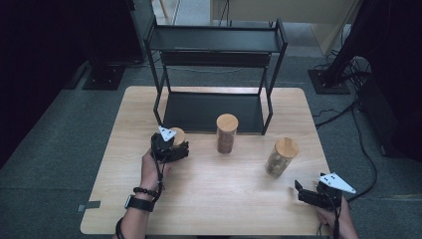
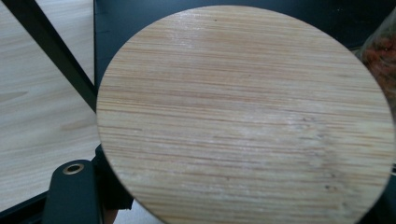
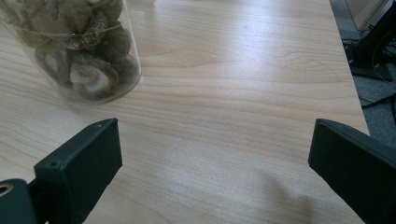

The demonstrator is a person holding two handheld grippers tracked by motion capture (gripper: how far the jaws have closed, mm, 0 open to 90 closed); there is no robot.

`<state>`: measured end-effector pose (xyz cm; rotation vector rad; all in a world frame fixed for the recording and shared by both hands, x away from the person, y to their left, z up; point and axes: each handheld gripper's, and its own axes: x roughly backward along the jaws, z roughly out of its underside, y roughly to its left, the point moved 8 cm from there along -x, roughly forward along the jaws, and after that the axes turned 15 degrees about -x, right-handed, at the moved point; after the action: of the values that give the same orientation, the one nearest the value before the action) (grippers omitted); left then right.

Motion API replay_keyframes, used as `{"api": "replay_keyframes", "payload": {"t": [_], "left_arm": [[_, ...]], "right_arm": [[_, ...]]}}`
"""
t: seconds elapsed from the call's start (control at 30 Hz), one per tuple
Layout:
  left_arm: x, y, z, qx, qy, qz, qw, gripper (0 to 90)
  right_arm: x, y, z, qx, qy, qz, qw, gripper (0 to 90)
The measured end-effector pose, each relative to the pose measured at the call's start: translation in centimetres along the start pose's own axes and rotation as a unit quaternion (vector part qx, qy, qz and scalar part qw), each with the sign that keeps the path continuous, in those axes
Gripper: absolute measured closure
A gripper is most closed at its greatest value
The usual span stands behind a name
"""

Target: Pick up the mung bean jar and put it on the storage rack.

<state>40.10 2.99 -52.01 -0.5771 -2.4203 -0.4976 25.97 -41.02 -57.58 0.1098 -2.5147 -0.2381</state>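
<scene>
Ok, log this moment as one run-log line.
left gripper: shut on wood-lidded jar | right gripper: open, idle | mushroom jar: standing | black shelf rack: unloaded

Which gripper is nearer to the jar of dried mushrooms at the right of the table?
Right. The right gripper sits open just in front of the mushroom jar, apart from it. The left gripper is across the table, shut on another wooden-lidded jar.

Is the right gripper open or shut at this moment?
Open. In the right gripper view, the right gripper shows its jaws wide apart with bare table between them, the mushroom jar lying beyond.
</scene>
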Motion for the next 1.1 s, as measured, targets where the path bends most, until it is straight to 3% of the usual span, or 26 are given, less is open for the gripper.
{"api": "replay_keyframes", "payload": {"t": [0.47,0.63,1.1], "left_arm": [[-1.4,0.6,-1.7,-0.006,0.004,-0.006,1.0000,25.7],[-1.9,0.7,-2.4,-0.017,0.005,-0.011,0.9998,25.7],[-3.2,0.9,-4.2,-0.019,0.004,-0.012,0.9998,25.7]], "right_arm": [[-0.1,0.0,0.1,0.004,0.007,-0.003,1.0000,1.8],[-0.1,0.1,0.1,0.003,0.008,-0.003,1.0000,1.8],[-0.1,0.1,0.1,0.004,0.008,-0.004,1.0000,1.8]]}}
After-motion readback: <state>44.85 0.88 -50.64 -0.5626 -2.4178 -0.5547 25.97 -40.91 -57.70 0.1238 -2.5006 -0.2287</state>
